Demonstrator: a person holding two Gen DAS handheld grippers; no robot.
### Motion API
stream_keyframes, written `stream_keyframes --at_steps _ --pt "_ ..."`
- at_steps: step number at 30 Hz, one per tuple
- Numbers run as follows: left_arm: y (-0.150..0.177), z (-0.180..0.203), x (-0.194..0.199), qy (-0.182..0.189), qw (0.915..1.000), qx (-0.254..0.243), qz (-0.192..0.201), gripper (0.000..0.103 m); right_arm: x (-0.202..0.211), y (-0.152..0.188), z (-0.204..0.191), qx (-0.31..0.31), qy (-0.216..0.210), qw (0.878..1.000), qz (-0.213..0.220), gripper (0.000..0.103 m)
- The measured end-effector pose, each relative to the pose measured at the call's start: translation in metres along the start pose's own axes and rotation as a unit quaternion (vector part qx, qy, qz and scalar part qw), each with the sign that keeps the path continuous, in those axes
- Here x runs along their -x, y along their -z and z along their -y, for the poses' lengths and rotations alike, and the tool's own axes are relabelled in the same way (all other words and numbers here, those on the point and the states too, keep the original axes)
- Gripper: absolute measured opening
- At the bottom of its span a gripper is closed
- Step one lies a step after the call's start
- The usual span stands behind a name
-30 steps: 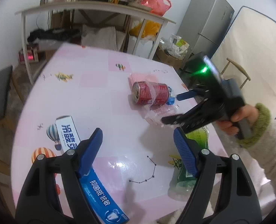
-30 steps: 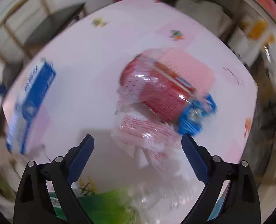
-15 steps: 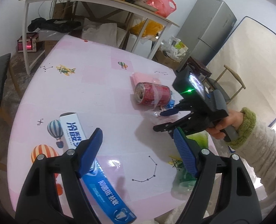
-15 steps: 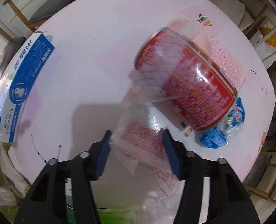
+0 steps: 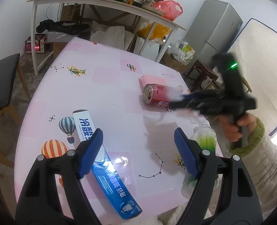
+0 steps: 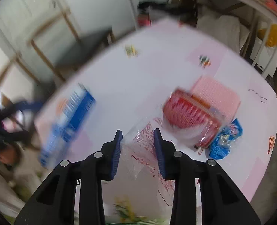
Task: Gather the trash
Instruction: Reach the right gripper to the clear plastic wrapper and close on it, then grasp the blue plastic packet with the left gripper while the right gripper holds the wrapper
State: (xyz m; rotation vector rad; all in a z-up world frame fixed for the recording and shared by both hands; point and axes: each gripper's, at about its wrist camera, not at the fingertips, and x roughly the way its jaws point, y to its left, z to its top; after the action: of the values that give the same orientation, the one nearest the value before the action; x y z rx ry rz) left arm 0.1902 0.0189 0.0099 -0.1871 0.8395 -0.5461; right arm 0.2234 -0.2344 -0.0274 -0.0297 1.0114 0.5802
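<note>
A clear plastic wrapper point(image 6: 138, 150) with red print hangs between the blue pads of my right gripper point(image 6: 137, 133), whose jaws are closing on it above the pink table point(image 5: 110, 93). Just beyond lies a red can point(image 6: 190, 116) on its side, with a crumpled blue wrapper point(image 6: 224, 140) to its right. In the left wrist view the right gripper point(image 5: 175, 101) is blurred beside the can point(image 5: 156, 97). My left gripper point(image 5: 138, 133) stands open with nothing in it, over the near table next to a blue toothpaste box point(image 5: 108, 168).
A pink packet point(image 5: 153, 79) lies behind the can. A green plastic bottle point(image 5: 205, 140) lies at the table's near right edge. A dark chair point(image 5: 1, 86) stands to the left. A shelf table point(image 5: 101, 1), bags and a fridge point(image 5: 213, 28) fill the back.
The right gripper's jaws have narrowed around the clear wrapper and risen with it off the table. The left gripper stays open and has hardly shifted.
</note>
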Motion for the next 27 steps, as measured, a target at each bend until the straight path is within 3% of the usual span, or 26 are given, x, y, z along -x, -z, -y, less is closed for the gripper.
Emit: stream_keyframes --at_steps 2,6,9,13,15,18,23,27 --pt "-0.001 0.004 0.002 0.002 1.0000 -0.005 0.002 0.074 0.031 0.002 0.007 -0.035 -0.017 0.998 0.054 0.033" --pt "-0.009 0.016 0.002 0.005 0.9995 -0.031 0.005 0.074 0.090 0.025 0.029 -0.127 -0.028 0.980 0.153 0.033" --pt "-0.024 0.036 -0.005 0.003 0.9965 -0.083 -0.005 0.074 0.134 0.060 0.047 -0.197 -0.008 0.956 0.216 0.033" --pt "-0.053 0.079 -0.027 -0.005 0.9817 -0.189 -0.024 0.074 0.169 0.100 0.060 -0.242 0.023 0.934 0.261 0.033" --pt "-0.065 0.100 -0.045 -0.005 0.9711 -0.235 -0.041 0.074 0.176 0.119 0.066 -0.262 0.016 0.926 0.270 0.034" --pt "-0.086 0.135 -0.093 0.004 0.9537 -0.286 -0.091 0.074 0.172 0.137 0.073 -0.282 0.027 0.925 0.255 0.034" --pt "-0.115 0.173 -0.175 0.005 0.9409 -0.288 -0.178 0.073 0.155 0.158 0.092 -0.313 0.029 0.920 0.233 0.034" --pt "-0.121 0.188 -0.232 -0.014 0.9301 -0.280 -0.238 0.062 0.145 0.174 0.113 -0.339 0.028 0.913 0.224 0.034"
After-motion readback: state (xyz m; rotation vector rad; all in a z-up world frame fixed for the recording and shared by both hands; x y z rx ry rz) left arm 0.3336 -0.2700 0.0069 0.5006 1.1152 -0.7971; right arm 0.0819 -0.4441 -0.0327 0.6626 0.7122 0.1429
